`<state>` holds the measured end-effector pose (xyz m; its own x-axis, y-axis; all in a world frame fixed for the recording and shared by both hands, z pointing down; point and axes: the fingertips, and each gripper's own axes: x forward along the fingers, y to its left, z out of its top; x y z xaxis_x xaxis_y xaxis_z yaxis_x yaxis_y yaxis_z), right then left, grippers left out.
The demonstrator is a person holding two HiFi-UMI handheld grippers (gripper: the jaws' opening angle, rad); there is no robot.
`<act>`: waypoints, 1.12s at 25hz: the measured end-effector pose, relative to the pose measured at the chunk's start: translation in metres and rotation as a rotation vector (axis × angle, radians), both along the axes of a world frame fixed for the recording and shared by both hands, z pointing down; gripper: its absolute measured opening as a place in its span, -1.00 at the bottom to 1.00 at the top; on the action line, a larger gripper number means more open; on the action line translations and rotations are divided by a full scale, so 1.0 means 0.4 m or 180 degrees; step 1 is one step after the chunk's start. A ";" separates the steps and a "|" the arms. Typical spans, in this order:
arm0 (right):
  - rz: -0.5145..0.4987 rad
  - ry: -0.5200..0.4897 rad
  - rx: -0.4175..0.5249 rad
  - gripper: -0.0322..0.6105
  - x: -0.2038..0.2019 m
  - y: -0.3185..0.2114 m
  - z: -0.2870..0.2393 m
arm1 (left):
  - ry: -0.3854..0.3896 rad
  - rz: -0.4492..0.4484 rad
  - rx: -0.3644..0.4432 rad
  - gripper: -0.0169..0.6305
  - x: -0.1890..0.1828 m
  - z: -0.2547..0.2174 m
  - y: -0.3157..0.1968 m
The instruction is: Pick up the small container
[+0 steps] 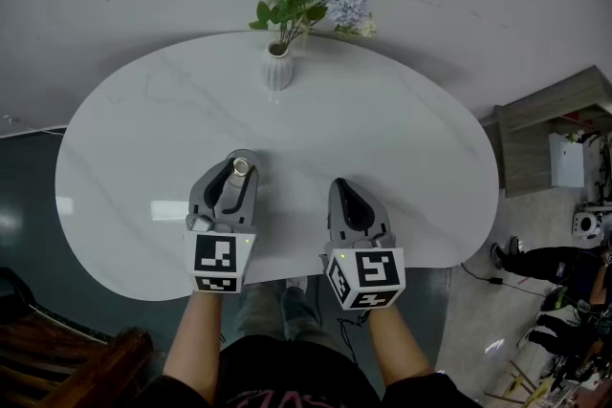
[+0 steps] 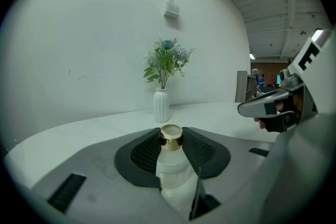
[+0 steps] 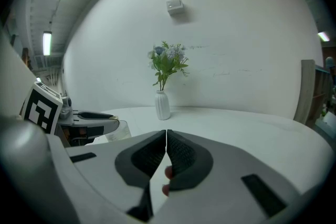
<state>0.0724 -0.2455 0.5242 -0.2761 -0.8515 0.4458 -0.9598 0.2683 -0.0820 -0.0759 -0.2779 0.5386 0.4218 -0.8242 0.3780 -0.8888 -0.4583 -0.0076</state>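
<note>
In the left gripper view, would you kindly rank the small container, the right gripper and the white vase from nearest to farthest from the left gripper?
1. small container: clamped between the jaws of the left gripper.
2. right gripper: alongside, at the right.
3. white vase: straight ahead, near the far edge of the table, by the wall.

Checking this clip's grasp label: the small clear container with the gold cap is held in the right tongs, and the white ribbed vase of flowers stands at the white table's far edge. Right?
Wrong side: the left gripper view shows the left tongs holding the small clear container with the gold cap. The white ribbed vase of flowers stands at the far edge of the white table.
</note>
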 end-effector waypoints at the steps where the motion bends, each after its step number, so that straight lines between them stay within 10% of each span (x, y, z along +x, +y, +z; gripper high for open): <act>1: 0.0002 0.0001 0.0001 -0.69 0.001 0.000 -0.001 | 0.0000 -0.0004 0.0007 -0.55 -0.002 -0.003 -0.001; 28: 0.0064 -0.0057 0.0349 -0.69 0.027 0.032 -0.135 | -0.0001 -0.0218 0.0129 -0.55 -0.065 -0.121 0.055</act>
<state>0.0832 -0.2329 0.4704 -0.2657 -0.9003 0.3448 -0.9637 0.2575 -0.0704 -0.1020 -0.2558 0.4902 0.3638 -0.8658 0.3437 -0.9180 -0.3957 -0.0252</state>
